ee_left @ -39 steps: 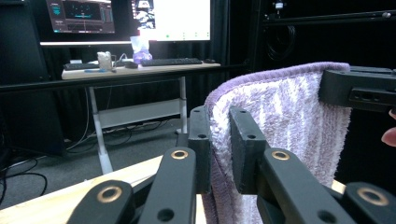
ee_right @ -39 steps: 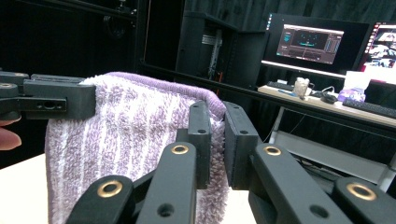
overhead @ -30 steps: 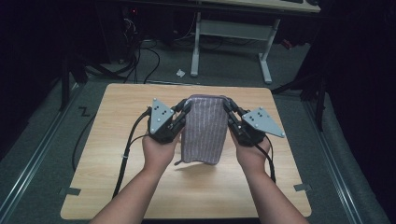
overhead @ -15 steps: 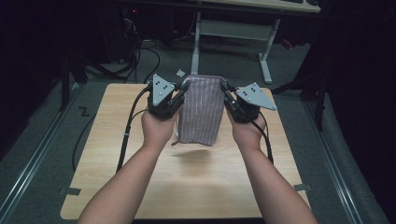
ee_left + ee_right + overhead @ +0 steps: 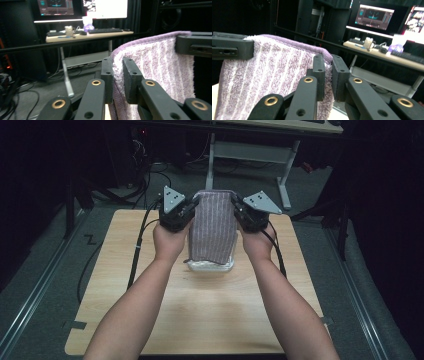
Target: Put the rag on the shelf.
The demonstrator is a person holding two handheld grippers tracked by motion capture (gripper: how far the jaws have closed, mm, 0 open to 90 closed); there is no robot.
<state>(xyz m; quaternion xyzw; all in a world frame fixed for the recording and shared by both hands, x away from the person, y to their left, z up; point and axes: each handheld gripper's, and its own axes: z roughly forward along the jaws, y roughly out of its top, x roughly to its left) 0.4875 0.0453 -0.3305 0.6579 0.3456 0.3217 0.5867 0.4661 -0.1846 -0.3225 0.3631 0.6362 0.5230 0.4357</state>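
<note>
The high view looks forward and down over the table (image 5: 150,320). Each gripper view sits close behind its jaws, facing a far desk (image 5: 87,36); all three share the towel (image 5: 212,225).

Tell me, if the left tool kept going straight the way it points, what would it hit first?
Probably nothing soon. The left tool, shut on the towel, points past the table's far edge over open floor. The desk with a keyboard stands far beyond, roughly in line, though depth is hard to judge.

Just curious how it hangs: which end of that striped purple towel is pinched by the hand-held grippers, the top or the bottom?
The top edge of the purple-and-white striped terry towel: its two upper corners are clamped, while its bottom edge hangs loose above the table.
</note>
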